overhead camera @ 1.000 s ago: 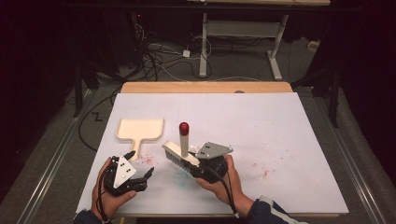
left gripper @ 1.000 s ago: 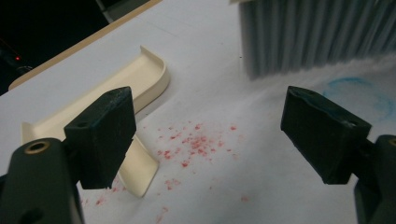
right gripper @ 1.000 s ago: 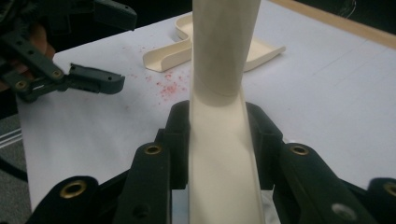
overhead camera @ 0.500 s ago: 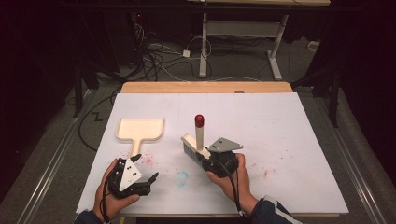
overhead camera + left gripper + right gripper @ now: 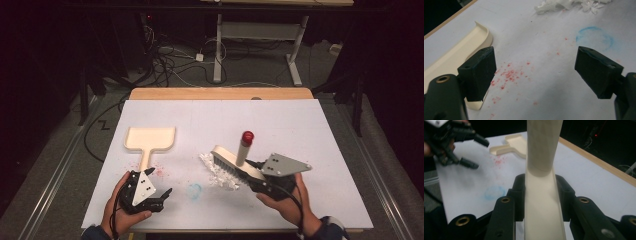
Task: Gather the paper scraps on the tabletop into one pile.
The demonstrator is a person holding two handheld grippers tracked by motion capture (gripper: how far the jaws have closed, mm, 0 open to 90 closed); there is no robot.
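Cream hand brush (image 5: pixel 231 161), red-capped handle, clamped in right tongs (image 5: pixel 541 202), bristles against white shreds (image 5: pixel 216 172) mid-tabletop (image 5: pixel 320 130). Left tongs (image 5: pixel 534 70) spread wide, empty, above red specks (image 5: pixel 509 75) beside cream dustpan (image 5: pixel 149 140). Faint blue ring (image 5: pixel 194 190) between. No legible writing.

A lab or test room: a white-covered counter (image 5: pixel 320 130) stands on grey carpet in a dark space, with loose cables (image 5: pixel 170 60) across the floor and a metal desk frame (image 5: pixel 260 45) behind
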